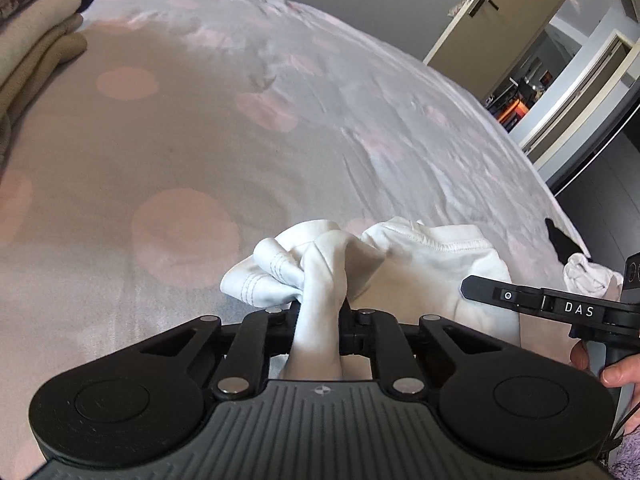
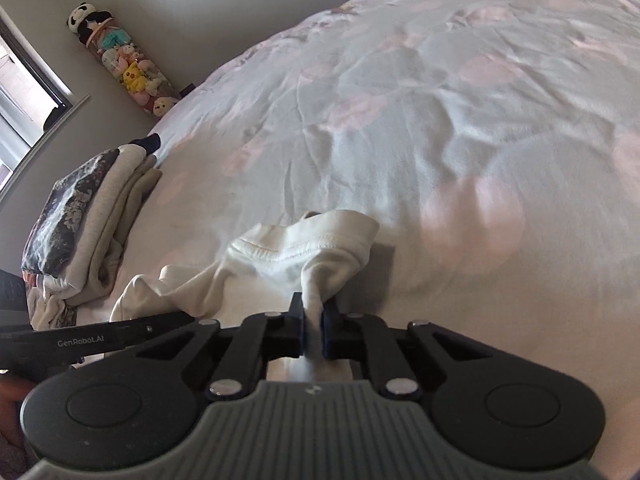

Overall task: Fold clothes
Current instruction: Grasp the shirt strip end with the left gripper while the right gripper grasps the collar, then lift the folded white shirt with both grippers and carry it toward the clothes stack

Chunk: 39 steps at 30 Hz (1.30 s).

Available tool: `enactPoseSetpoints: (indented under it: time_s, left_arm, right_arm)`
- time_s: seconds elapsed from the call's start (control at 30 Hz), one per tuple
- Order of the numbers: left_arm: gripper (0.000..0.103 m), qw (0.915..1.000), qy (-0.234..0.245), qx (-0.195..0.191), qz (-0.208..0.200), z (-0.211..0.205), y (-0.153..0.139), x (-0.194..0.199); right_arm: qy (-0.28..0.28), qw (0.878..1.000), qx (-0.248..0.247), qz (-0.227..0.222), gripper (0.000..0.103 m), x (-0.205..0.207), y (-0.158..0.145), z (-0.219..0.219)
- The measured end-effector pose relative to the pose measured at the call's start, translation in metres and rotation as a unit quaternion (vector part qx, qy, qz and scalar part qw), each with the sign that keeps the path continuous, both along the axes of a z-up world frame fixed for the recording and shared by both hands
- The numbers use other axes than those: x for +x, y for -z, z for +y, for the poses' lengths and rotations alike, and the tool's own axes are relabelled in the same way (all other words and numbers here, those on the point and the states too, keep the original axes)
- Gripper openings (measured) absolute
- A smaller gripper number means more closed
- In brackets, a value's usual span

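Both ends were caught. The left hand-held gripper [image 1: 320,312] pinched a bunched fold of the white garment [image 1: 432,264], and the right hand-held gripper [image 2: 314,312] clamped another twisted corner of the same cloth. The garment lay crumpled at the near edge of the bed [image 1: 240,120], between the two tools. Far left, a stack of folded clothes [image 2: 92,216] sat waiting on the bedspread.

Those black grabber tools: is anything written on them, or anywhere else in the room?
"DAS" stands on the side of the right gripper, seen from the left camera.
"GenRobot.AI" stands on the side of the left gripper, seen from the right camera.
Nothing else is readable; the bedspread bears only pink spots.
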<state>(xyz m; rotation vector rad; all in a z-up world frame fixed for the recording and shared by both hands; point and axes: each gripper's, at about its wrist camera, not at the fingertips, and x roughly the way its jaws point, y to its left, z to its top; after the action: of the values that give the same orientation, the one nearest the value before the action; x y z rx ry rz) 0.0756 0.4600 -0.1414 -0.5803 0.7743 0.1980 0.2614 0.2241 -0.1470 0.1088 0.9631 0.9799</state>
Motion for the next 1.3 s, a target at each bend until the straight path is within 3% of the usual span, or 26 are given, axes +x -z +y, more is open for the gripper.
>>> enactPoseSetpoints:
  time_s: [0.23, 0.4, 0.63, 0.8, 1.03, 1.2, 1.3]
  left_arm:
    - [0.010, 0.9918, -0.056, 0.083, -0.079, -0.019, -0.083, -0.071]
    - [0.010, 0.9775, -0.091, 0.152, -0.115, -0.025, -0.141, -0.133]
    - [0.010, 0.9549, -0.148, 0.214, -0.143, -0.019, -0.197, -0.209]
    - [0.010, 0.9364, -0.211, 0.221, -0.172, 0.001, -0.217, -0.256]
    - [0.010, 0.9108, -0.306, 0.185, -0.207, 0.056, -0.225, -0.324]
    - [0.010, 0.8878, -0.370, 0.175, -0.211, 0.091, -0.223, -0.369]
    - [0.010, 0.8788, -0.401, 0.166, -0.198, 0.118, -0.214, -0.397]
  right_arm:
    - [-0.041, 0.994, 0.058, -0.086, 0.008, -0.041, -0.081, 0.005]
    - [-0.079, 0.978, 0.099, -0.166, 0.008, -0.086, -0.136, 0.030]
    - [-0.108, 0.962, 0.138, -0.209, 0.008, -0.150, -0.197, 0.087]
    - [-0.146, 0.938, 0.155, -0.273, 0.008, -0.207, -0.236, 0.143]
    - [-0.225, 0.906, 0.151, -0.326, 0.008, -0.277, -0.274, 0.241]
    - [-0.311, 0.872, 0.130, -0.356, 0.008, -0.329, -0.286, 0.326]
    - [-0.358, 0.849, 0.113, -0.372, 0.007, -0.369, -0.282, 0.378]
